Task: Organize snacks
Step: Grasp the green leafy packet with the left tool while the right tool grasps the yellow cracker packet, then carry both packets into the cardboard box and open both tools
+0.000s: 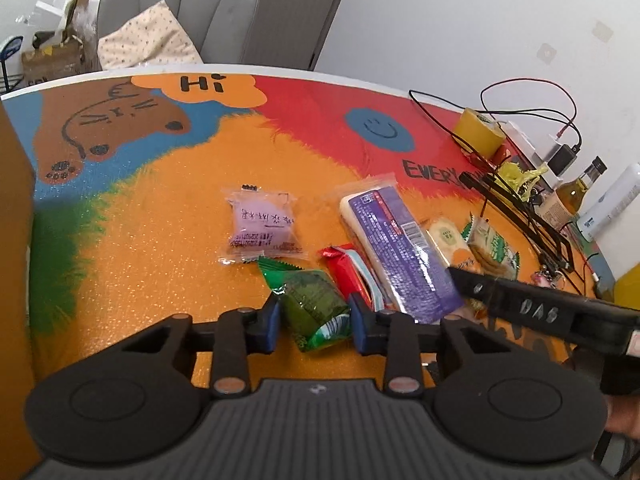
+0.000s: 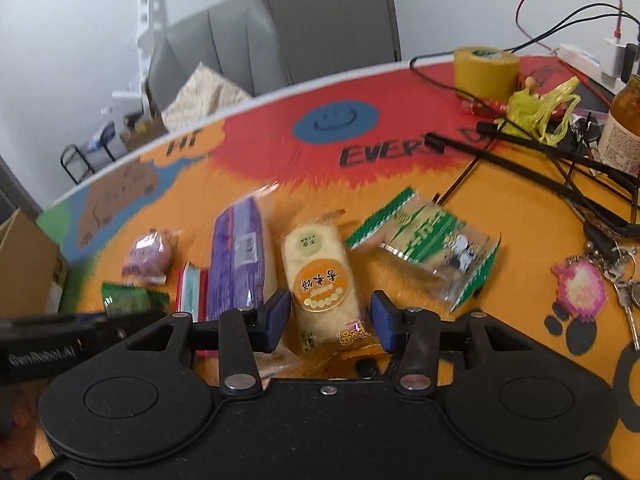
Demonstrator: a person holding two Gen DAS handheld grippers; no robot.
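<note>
Several snack packets lie on the colourful table mat (image 1: 160, 240). My left gripper (image 1: 315, 320) is shut on a green foil packet (image 1: 316, 304), with a blue pad against each side. Beside it lie a red packet (image 1: 346, 272), a long purple packet (image 1: 400, 252) and a pink-purple packet (image 1: 262, 228). In the right wrist view my right gripper (image 2: 330, 316) straddles a yellow rice-cake packet (image 2: 320, 276); its pads stand close to the sides and a sliver of table shows at the right pad. A green-and-white packet (image 2: 432, 248) lies to its right.
A cardboard box (image 1: 14, 240) stands at the table's left edge. At the right are a yellow tape roll (image 1: 480, 132), cables (image 1: 520, 112), a black frame (image 2: 540, 168), a bottle (image 1: 572, 192) and keys (image 2: 616, 276). A grey chair (image 1: 180, 8) stands behind the table.
</note>
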